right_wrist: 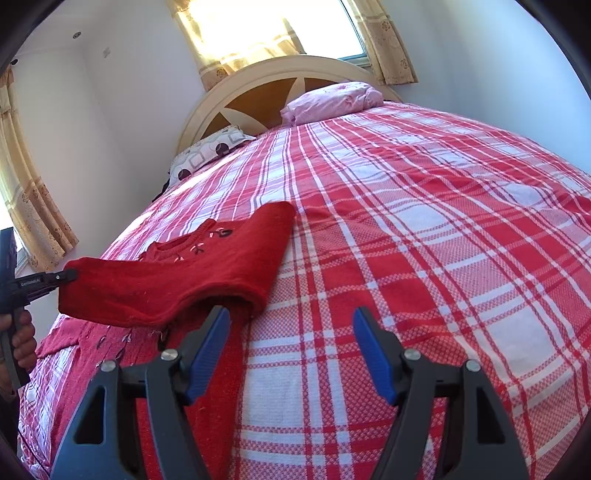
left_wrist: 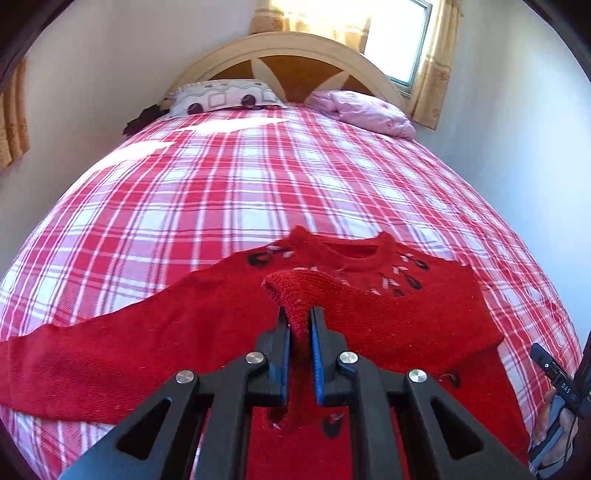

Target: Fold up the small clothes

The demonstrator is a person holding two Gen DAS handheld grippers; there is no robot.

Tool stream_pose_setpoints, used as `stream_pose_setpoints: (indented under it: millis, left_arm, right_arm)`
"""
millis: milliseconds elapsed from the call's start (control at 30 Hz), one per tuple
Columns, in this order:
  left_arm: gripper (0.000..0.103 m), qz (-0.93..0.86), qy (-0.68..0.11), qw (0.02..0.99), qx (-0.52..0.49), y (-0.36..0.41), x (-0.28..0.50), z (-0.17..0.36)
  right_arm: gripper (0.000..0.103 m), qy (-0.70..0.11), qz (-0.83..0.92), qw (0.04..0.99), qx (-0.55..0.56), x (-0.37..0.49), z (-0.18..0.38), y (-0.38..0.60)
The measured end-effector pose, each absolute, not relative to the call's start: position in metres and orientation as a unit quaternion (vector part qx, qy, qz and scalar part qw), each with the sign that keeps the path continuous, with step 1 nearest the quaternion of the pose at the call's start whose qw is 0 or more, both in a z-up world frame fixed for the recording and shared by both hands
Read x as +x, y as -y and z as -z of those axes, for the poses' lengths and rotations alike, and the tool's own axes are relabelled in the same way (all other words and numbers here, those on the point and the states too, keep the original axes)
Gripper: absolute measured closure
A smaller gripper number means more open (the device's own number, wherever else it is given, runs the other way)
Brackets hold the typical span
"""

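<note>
A small red knit sweater (left_wrist: 129, 339) with black and white stitching by the neck lies on the red plaid bed cover (left_wrist: 258, 192). Its left sleeve stretches out flat to the left. My left gripper (left_wrist: 300, 314) is shut on the right sleeve's cuff and holds it raised over the sweater's chest. In the right wrist view the folded-over sleeve (right_wrist: 177, 273) hangs from the left gripper (right_wrist: 70, 275) at the left edge. My right gripper (right_wrist: 291, 317) is open and empty, low over the cover, its left finger against the sweater's right edge.
Two pillows, a patterned one (left_wrist: 221, 98) and a pink one (left_wrist: 364, 110), lie by the arched headboard (left_wrist: 291, 55). A sunlit window with curtains (left_wrist: 402, 33) is behind. A dark cloth (left_wrist: 142, 118) sits at the bed's far left edge. Walls are close on both sides.
</note>
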State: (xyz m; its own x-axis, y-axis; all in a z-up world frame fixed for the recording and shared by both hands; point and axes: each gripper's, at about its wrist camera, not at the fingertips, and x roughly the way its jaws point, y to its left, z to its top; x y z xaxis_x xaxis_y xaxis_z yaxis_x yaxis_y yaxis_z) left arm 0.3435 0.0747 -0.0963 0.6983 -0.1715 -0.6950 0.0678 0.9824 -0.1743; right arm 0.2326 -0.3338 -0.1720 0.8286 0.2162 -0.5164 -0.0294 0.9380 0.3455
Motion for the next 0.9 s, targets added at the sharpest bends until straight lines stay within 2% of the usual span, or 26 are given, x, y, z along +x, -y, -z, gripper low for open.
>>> stream_pose_setpoints:
  millis: [233,567,733,900]
  left_arm:
    - [0.094,0.035,-0.4,0.912,-0.083,-0.114,0.339,0.117]
    - [0.093,0.017,-0.445,0.892,-0.075,-0.111,0.351,0.178]
    - [0.089,0.016,-0.439,0.896,-0.063,-0.115,0.34,0.174]
    - [0.088,0.004,-0.414,0.909,-0.046,-0.12,0.329,0.16]
  right_arm:
    - [0.029,-0.283,-0.064,0.943,0.161,0.231,0.172,0.333]
    - [0.026,-0.306,-0.063,0.938,0.151,0.239,0.177,0.329]
    - [0.026,-0.302,-0.064,0.941,0.136,0.236,0.17,0.322]
    - [0.026,-0.296,-0.114,0.945,0.083,0.246,0.14,0.283]
